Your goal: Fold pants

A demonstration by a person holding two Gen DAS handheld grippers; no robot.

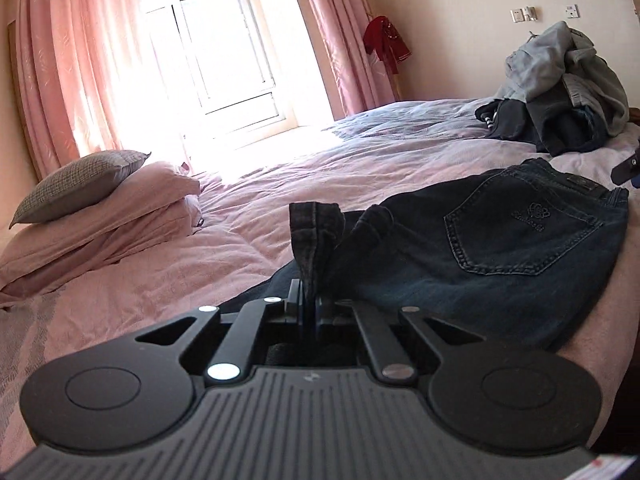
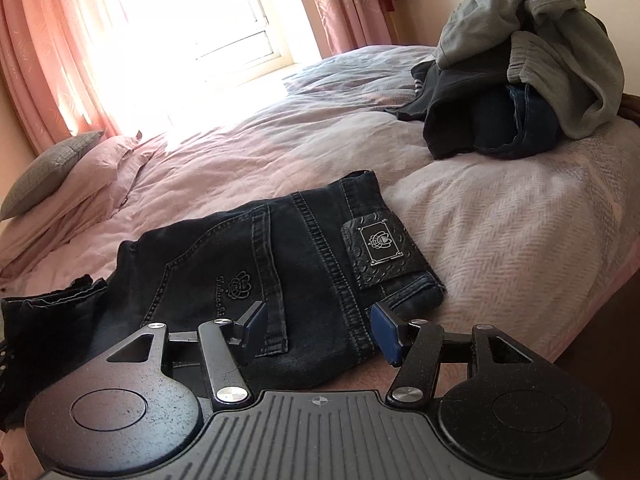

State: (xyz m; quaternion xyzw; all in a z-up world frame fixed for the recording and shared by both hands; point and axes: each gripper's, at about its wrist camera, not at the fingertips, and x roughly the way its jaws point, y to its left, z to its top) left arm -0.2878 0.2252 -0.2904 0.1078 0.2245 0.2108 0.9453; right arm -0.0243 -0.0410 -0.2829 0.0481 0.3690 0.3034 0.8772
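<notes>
The dark jeans (image 2: 280, 264) lie partly folded on the bed (image 2: 500, 232); the left gripper (image 1: 308, 300) clamps the leg hem (image 1: 316, 224), the right gripper (image 2: 316, 328) hovers open at the waistband, and final folds remain.

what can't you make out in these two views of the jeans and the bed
- Left wrist view: the left tool body hides the lower part of the jeans.
- Left wrist view: the right tool is cut off by the right edge.
- Right wrist view: the clothes pile overlaps itself; the number of garments is unclear.
- Both views: glare washes out the window.
</notes>
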